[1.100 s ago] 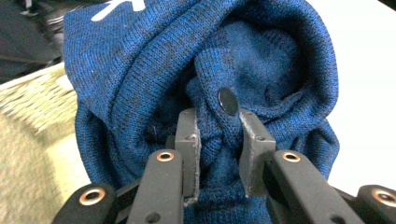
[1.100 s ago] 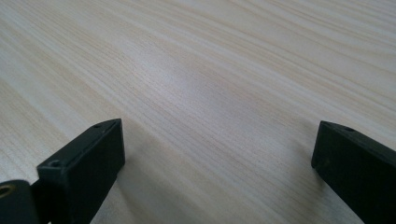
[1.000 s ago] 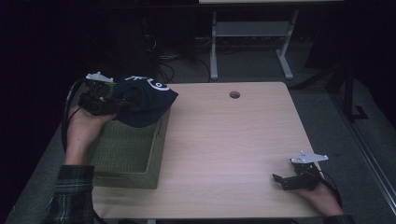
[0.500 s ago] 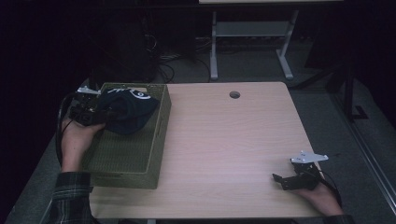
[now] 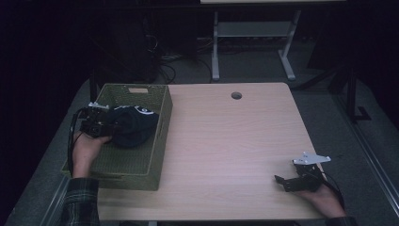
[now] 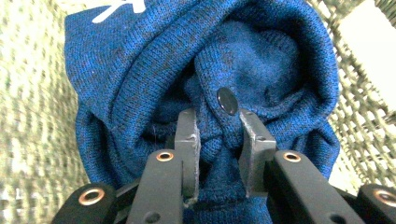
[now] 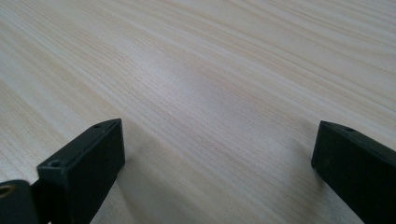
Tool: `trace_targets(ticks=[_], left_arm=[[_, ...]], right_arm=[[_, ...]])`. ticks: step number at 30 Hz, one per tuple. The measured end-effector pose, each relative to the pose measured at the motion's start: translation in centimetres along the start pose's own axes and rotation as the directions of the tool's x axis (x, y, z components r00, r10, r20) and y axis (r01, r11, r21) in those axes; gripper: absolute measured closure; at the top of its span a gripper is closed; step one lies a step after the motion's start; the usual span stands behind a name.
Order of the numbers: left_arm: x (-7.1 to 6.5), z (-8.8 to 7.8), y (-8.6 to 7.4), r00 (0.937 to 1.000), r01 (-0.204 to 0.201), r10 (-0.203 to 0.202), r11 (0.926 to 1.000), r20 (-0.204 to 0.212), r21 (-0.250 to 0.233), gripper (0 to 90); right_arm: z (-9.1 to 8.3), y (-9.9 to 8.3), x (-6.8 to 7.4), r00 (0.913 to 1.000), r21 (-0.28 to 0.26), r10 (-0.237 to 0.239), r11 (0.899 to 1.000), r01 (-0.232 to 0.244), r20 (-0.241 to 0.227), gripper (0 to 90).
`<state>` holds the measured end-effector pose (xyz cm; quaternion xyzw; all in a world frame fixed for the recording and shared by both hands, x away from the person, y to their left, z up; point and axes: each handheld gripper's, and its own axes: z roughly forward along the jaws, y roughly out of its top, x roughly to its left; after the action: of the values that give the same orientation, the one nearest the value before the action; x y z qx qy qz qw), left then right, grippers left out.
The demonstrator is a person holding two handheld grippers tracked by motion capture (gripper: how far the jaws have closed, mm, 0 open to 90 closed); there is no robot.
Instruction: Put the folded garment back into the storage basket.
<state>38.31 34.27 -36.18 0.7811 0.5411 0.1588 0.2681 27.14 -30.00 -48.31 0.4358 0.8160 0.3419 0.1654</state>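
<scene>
Blue knit bunches between the jaws of the left hand-held gripper (image 6: pixel 217 140), clenched on the garment (image 5: pixel 134 126). Best lower it to the floor of the basket (image 5: pixel 162 136) at the counter's (image 5: pixel 235 141) nine o'clock before letting go. It is dark, crumpled, with white print and a button.

The right hand-held gripper (image 5: pixel 294 181) rests released at five o'clock.

Left claw (image 6: pixel 218 140) pinching blue knit cap (image 6: pixel 140 79), perhaps inside woven basket (image 6: pixel 32 116)
</scene>
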Motion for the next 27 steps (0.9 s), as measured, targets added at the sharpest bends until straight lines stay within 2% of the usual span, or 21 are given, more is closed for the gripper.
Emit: trace_targets(ticks=[7, 13, 18, 19, 23, 27], left_arm=[[0.2, 1.6, -0.8, 0.9998, 0.004, -0.005, 0.9993, 0.017, 0.037, 70.5], [0.5, 2.5, -1.6, 0.9989, 0.018, -0.02, 0.9986, 0.043, 0.05, 68.2], [0.9, 2.5, -1.8, 0.9974, 0.027, -0.03, 0.9983, 0.065, 0.051, 57.0], [0.9, 2.3, -1.8, 0.9973, 0.029, -0.032, 0.9986, 0.067, 0.045, 52.3], [0.8, 1.6, -1.7, 0.9974, 0.038, -0.039, 0.9992, 0.061, 0.013, 44.6], [0.1, 0.8, -1.2, 0.9964, 0.027, -0.025, 0.9993, 0.081, -0.026, 36.1]], right_arm=[[0.0, 0.0, 0.0, 1.0, 0.0, 0.0, 1.0, 0.0, 0.0, 2.4], [0.0, 0.0, 0.0, 1.0, 0.0, 0.0, 1.0, 0.0, 0.0, 2.4], [0.0, 0.0, 0.0, 1.0, 0.0, 0.0, 1.0, 0.0, 0.0, 2.3], [0.0, 0.0, 0.0, 1.0, 0.0, 0.0, 1.0, 0.0, 0.0, 2.4], [0.0, 0.0, 0.0, 1.0, 0.0, -0.001, 1.0, 0.001, 0.0, 2.4], [0.0, 0.0, 0.0, 1.0, 0.0, 0.0, 1.0, 0.0, 0.0, 2.4]])
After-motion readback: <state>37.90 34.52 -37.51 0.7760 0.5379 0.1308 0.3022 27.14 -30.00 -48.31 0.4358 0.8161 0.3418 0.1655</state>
